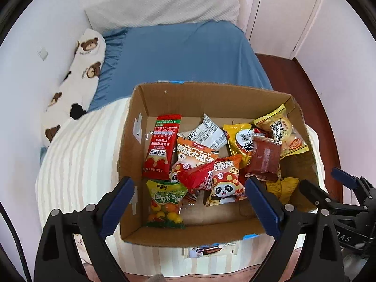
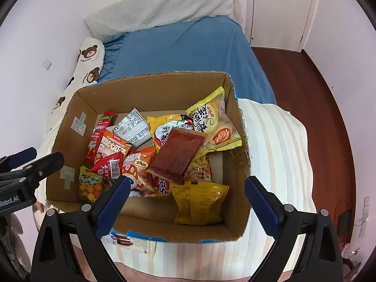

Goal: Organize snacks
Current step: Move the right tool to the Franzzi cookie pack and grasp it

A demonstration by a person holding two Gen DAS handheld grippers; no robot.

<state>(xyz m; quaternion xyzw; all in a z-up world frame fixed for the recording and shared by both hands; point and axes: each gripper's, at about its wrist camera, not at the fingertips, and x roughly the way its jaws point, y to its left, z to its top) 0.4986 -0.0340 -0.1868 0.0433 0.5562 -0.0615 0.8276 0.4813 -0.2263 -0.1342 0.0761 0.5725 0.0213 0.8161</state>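
1. left wrist view: the left tongs (image 1: 189, 208) are seen spread wide and empty above the cardboard box (image 1: 138, 108) on the bed's striped blanket (image 1: 77, 145).
2. the right tongs (image 2: 186, 203) are likewise parted, nothing held.
3. the snack packets (image 2: 176, 155) lie heaped inside the box.
4. they are judged light, crinkly and slippery; a sealed edge is best pinched, since puffed middles may crush.

Matt cardboard box (image 1: 131, 141), glossy plastic snack packets (image 1: 162, 148), cloth bedsheet (image 1: 178, 54)

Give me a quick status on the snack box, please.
Left hand-held gripper open, empty. Right hand-held gripper open, empty. Snack packets piled loose in cardboard box. Nothing blocking the box.
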